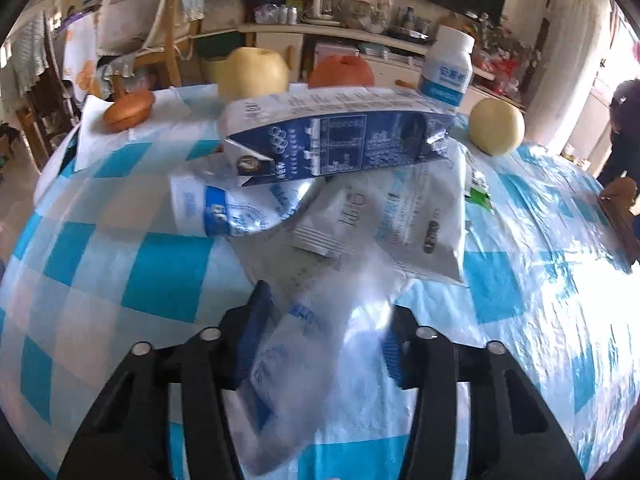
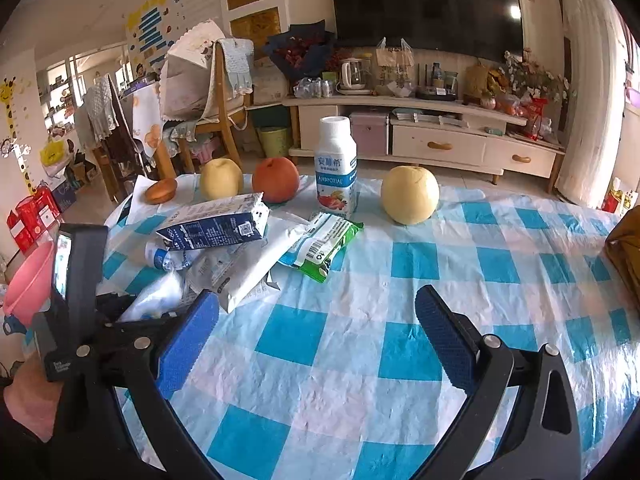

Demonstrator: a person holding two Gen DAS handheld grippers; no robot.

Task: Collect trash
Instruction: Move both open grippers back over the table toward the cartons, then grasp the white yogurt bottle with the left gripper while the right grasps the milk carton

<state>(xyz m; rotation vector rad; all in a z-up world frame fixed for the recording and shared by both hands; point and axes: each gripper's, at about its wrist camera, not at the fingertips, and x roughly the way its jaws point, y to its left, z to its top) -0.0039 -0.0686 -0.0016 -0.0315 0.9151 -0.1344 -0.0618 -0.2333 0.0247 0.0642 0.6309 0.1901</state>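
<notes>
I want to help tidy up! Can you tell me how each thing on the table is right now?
Left gripper: jaws around a crinkly clear wrapper.
Right gripper: jaws open, holding nothing.
Blue milk carton: flattened, lying on the trash pile.
White pouch: lying flat under the carton.
Green packet: lying flat.
Yogurt bottle: upright, cap on.
Red apple: whole.

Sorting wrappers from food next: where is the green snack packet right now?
In the right wrist view, the green snack packet lies flat on the checked tablecloth just in front of the yogurt drink bottle, right of the white pouch.
</notes>
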